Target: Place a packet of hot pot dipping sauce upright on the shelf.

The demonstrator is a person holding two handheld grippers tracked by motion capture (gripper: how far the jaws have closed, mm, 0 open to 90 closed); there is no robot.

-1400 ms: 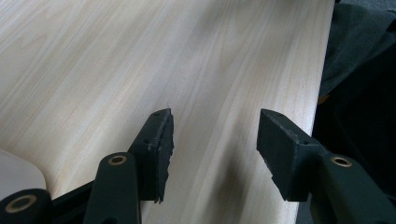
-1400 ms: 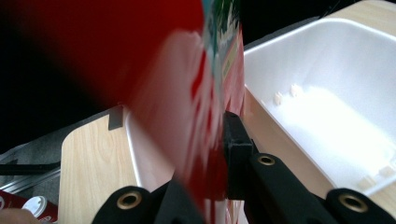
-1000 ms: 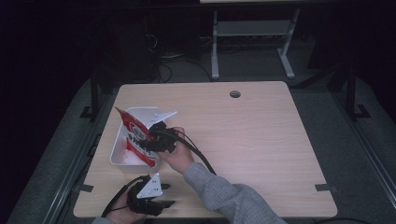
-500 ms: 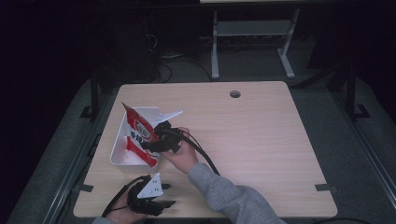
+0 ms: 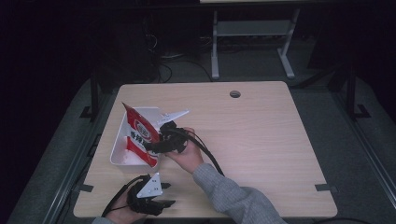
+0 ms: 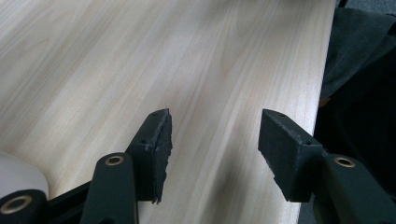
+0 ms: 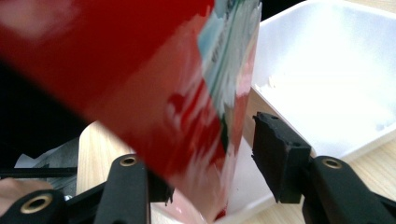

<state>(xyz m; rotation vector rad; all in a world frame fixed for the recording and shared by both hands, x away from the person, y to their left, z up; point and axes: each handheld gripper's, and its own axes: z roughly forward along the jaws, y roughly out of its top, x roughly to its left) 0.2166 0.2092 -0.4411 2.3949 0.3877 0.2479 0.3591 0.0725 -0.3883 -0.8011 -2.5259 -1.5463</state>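
High view: the right gripper [image 5: 156, 142] has just been opening its fingers around the red bag [image 5: 140, 135], which leans in the white tray [image 5: 122, 156]. Release looks like the step in hand; next, backing away cleanly. The left gripper [image 5: 161, 204] rests open on the table [image 5: 261, 140].

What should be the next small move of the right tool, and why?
Probably draw the right tool back from the red bag. Its jaws have just been opening, the bag stands between them, one pad is clear, and the bag leans on the white tray.
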